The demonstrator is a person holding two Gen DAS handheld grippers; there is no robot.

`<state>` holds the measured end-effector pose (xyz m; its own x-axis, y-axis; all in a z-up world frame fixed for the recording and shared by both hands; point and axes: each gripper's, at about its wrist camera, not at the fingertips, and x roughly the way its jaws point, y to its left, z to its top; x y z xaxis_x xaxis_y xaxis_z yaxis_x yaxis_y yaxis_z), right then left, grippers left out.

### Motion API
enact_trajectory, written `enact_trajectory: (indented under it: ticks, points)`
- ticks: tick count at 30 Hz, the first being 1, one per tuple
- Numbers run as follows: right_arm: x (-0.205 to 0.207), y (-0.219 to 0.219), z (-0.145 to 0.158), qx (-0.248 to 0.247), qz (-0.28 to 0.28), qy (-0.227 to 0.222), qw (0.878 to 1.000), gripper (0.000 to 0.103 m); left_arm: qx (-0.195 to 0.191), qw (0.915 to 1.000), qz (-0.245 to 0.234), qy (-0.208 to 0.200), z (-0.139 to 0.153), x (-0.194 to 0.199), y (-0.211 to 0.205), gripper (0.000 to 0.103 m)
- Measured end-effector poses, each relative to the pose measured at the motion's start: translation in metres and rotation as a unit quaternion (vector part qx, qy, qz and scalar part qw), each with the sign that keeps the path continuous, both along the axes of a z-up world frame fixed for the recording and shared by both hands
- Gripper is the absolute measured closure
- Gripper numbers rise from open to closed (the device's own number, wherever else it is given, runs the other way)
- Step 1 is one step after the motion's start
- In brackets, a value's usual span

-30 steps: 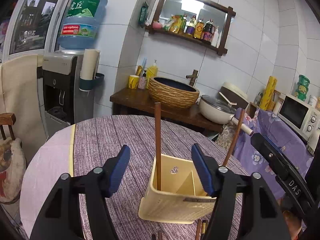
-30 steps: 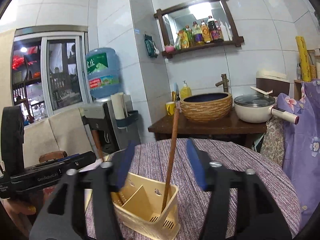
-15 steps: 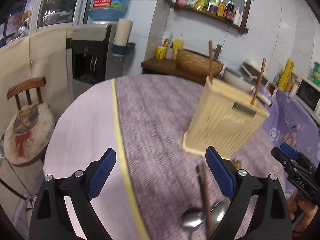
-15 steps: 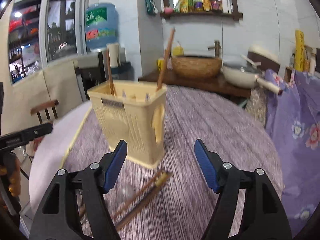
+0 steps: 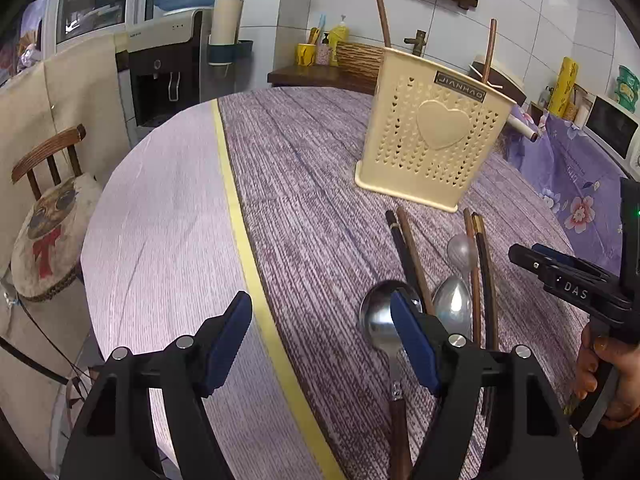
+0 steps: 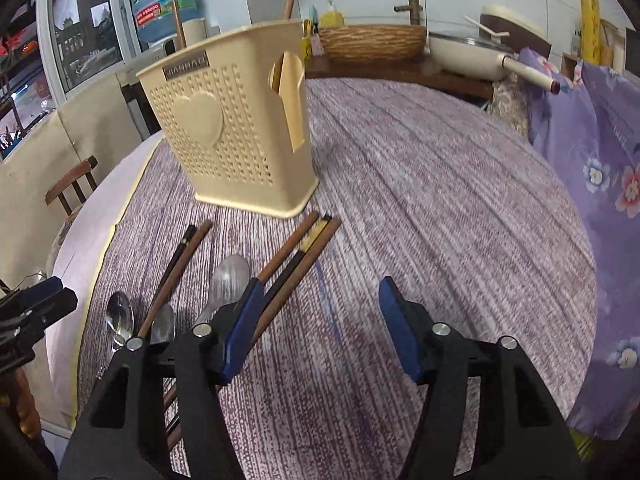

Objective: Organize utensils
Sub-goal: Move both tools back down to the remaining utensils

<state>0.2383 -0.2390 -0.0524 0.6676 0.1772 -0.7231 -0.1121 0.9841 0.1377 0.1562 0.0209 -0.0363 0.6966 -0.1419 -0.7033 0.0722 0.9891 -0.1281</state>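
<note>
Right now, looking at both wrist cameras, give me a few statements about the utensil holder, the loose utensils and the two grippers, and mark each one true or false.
1. The cream utensil holder stands upright on the table. True.
2. Two brown chopsticks already stick up out of the holder. True.
3. The left hand-held gripper is shut on a spoon. False: it is open and holds nothing; the spoon lies on the table.
4. No chopsticks lie loose on the table. False: several loose chopsticks lie in front of the holder.
5. The right hand-held gripper is open and empty. True.
</note>
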Motion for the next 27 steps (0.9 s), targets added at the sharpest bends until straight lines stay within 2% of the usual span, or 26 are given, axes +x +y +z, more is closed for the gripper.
enact_trajectory:
  ticks: [8,13,19,27]
  points:
    - [-0.006,0.026,-0.014,-0.027,0.013,0.025,0.999,0.05,0.007,0.9996,-0.02,0.017,-0.013,-0.009,-0.016,0.035]
    - [-0.01,0.029,-0.013,-0.065,0.024,0.029,0.997,0.05,0.006,0.9994,-0.021,0.026,-0.018,-0.01,-0.018,0.035]
    - [-0.012,0.005,-0.009,-0.04,0.006,0.039,0.998,0.053,0.008,0.9992,-0.021,0.032,-0.02,-0.009,-0.019,0.035]
    - [-0.004,0.004,-0.013,-0.029,-0.014,0.044,0.998,0.06,0.018,0.9983,-0.04,0.038,-0.022,-0.007,-0.031,0.04]
